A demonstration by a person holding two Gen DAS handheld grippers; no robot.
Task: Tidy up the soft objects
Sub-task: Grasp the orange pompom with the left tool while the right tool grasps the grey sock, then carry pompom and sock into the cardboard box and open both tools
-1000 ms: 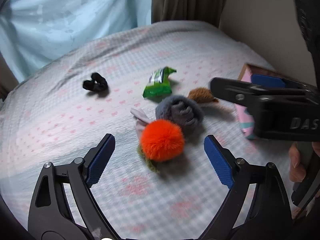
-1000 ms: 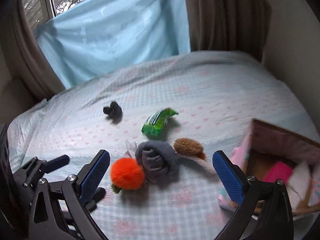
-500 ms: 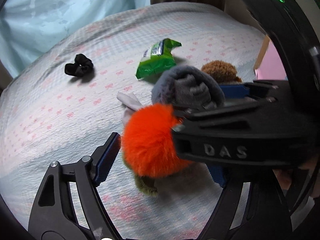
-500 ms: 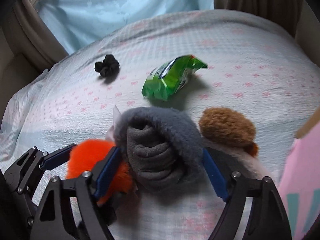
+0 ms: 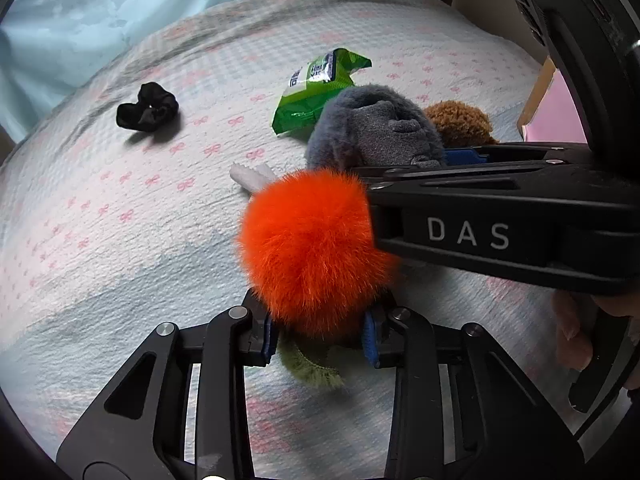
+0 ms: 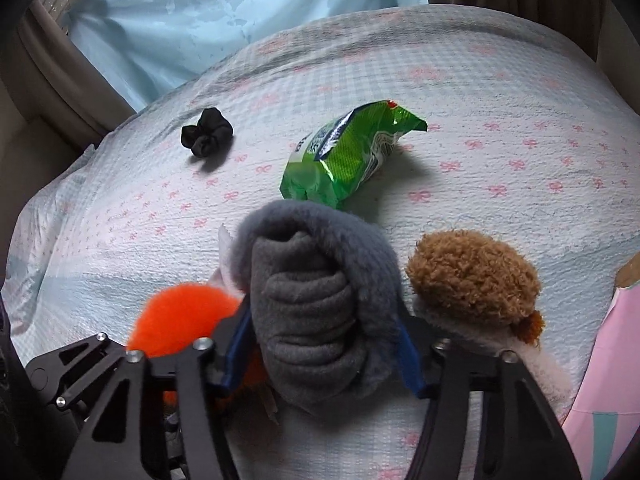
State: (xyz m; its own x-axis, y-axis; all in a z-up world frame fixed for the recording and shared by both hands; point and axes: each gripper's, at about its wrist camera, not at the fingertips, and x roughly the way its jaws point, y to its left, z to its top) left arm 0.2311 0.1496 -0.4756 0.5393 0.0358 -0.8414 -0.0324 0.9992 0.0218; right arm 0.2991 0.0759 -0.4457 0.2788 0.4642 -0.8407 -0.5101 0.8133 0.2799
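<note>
My left gripper point(image 5: 318, 340) is shut on the orange fluffy pompom point(image 5: 312, 248), which has a green stem under it, on the bed. My right gripper point(image 6: 320, 344) is shut on the rolled grey fleece sock point(image 6: 316, 304), just right of the pompom point(image 6: 176, 316). In the left wrist view the right gripper's arm crosses in front of the grey sock point(image 5: 376, 128). A brown plush toy point(image 6: 472, 280) lies right of the sock, touching the right finger's side. A black scrunchie point(image 6: 206, 136) and a green snack packet point(image 6: 348, 156) lie farther back.
The bed cover point(image 6: 500, 128) is pale checked cloth with pink bows. A pink box point(image 6: 612, 380) stands at the right edge, also in the left wrist view point(image 5: 556, 116). A white cloth scrap point(image 5: 252, 174) lies under the pile. Blue curtain point(image 6: 240, 20) hangs behind.
Both grippers moved in and closed: the left onto the orange pompom, the right onto the grey sock. A second ago both were open and farther back.
</note>
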